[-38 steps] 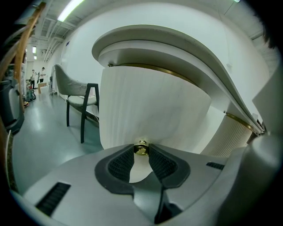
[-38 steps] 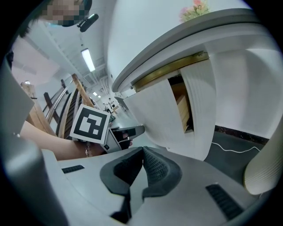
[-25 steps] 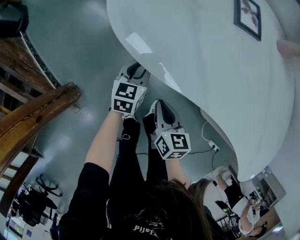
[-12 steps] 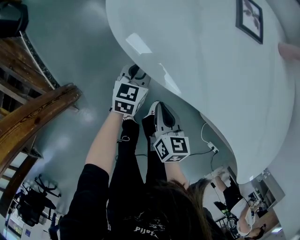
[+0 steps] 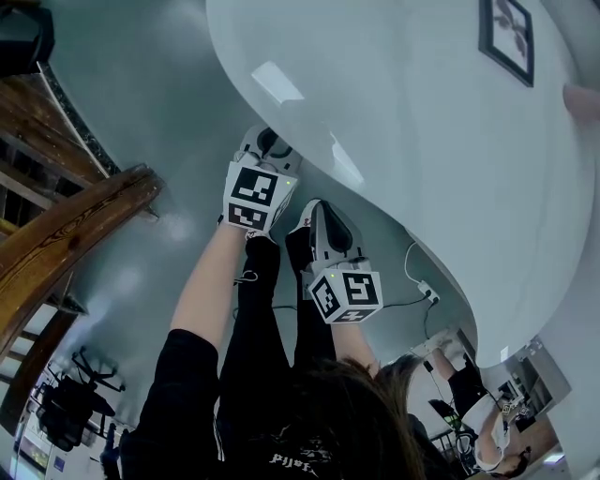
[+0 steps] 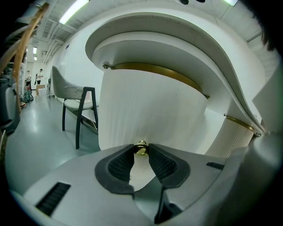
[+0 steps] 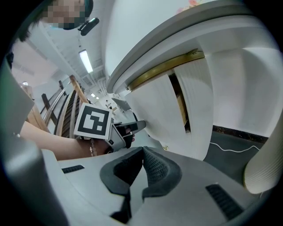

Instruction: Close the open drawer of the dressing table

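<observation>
Grey polished floor (image 5: pixel 141 112) spreads beneath the white dressing table (image 5: pixel 403 103), whose fluted drawer (image 6: pixel 150 110) stands pulled out. On the drawer's front the left gripper (image 6: pixel 141 153) clamps the small brass knob (image 6: pixel 141 148), likely to steer the push inward; beside the drawer the right gripper (image 7: pixel 141 154) hangs, jaws together, empty

Bright strip lights (image 6: pixel 74 9); glare on tabletop (image 5: pixel 274 82); fisheye edges, dark corners.

Glossy white tabletop (image 5: pixel 422 122), shiny brass knob (image 6: pixel 141 149)
</observation>
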